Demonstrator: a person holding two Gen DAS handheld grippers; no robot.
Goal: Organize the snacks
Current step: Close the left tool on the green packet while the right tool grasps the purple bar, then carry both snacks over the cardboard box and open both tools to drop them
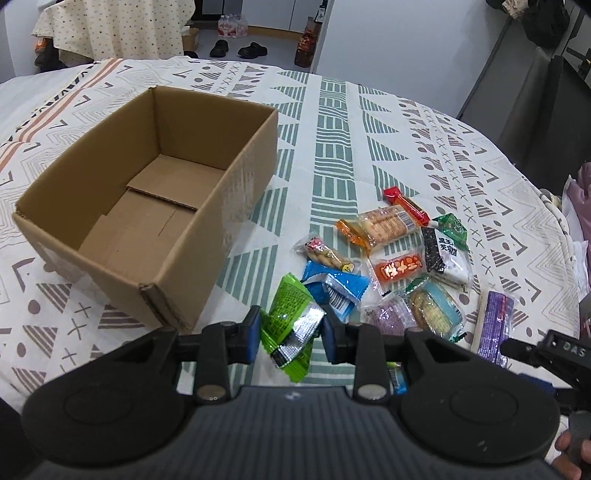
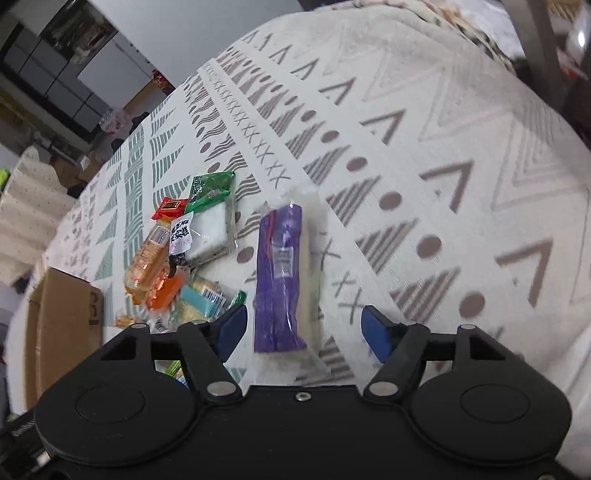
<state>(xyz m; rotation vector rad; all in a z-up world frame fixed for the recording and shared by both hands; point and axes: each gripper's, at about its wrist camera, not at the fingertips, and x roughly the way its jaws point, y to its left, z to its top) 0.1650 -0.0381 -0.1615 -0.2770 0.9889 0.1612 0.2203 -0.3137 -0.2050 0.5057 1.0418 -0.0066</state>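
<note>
My left gripper (image 1: 290, 334) is shut on a green snack packet (image 1: 290, 321) and holds it just right of the near corner of an open, empty cardboard box (image 1: 147, 206). Several snack packets (image 1: 391, 258) lie in a heap on the patterned tablecloth right of the box. My right gripper (image 2: 304, 332) is open, its blue pads on either side of a long purple snack packet (image 2: 282, 273) that lies on the cloth. That purple packet also shows in the left wrist view (image 1: 493, 321). The heap (image 2: 184, 236) and the box (image 2: 55, 325) lie to the right gripper's left.
The patterned tablecloth (image 1: 332, 122) covers the table. Beyond the far edge are shoes (image 1: 236, 48), a pack of bottles (image 1: 231, 26) and a draped table (image 1: 110, 26). Dark furniture (image 1: 535, 92) stands at the right.
</note>
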